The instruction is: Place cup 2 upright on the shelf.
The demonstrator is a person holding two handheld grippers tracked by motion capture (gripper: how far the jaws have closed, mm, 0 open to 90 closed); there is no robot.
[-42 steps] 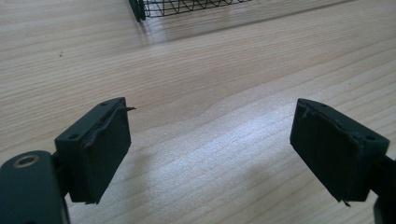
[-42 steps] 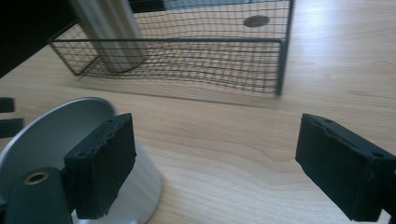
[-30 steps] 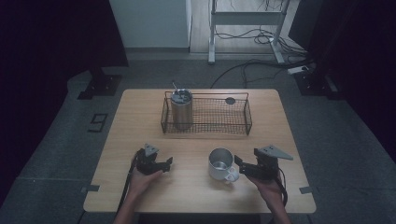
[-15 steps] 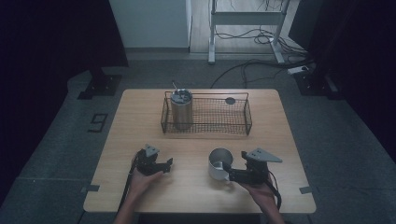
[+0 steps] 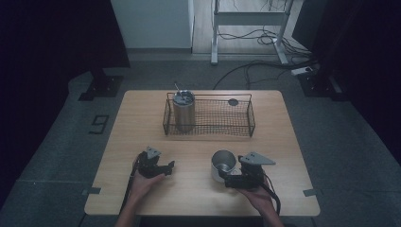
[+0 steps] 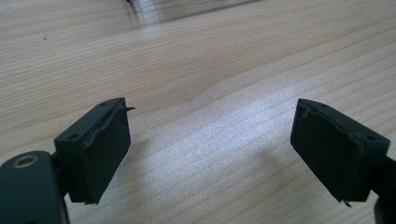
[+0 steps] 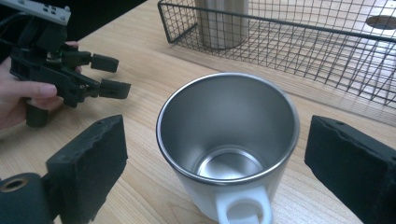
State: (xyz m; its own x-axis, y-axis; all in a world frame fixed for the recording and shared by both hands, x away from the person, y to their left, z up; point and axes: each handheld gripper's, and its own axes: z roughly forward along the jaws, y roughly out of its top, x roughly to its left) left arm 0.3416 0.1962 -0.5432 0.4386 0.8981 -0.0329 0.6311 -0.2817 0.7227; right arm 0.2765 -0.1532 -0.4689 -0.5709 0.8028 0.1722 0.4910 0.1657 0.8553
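Flanking mug (image 7: 229, 144): wire basket (image 5: 208, 124), tumbler (image 5: 183, 109)

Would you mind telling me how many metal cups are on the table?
2: a white-handled steel mug stands between the right gripper jaws, and a tall steel tumbler stands inside the wire basket, left end.

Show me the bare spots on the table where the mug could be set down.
Free: the table strip left of the wire basket; the stretch between the left gripper and the mug; the basket's right half, apart from a small dark disc. Crowded: the tumbler at the basket's left end; the right gripper at the mug.
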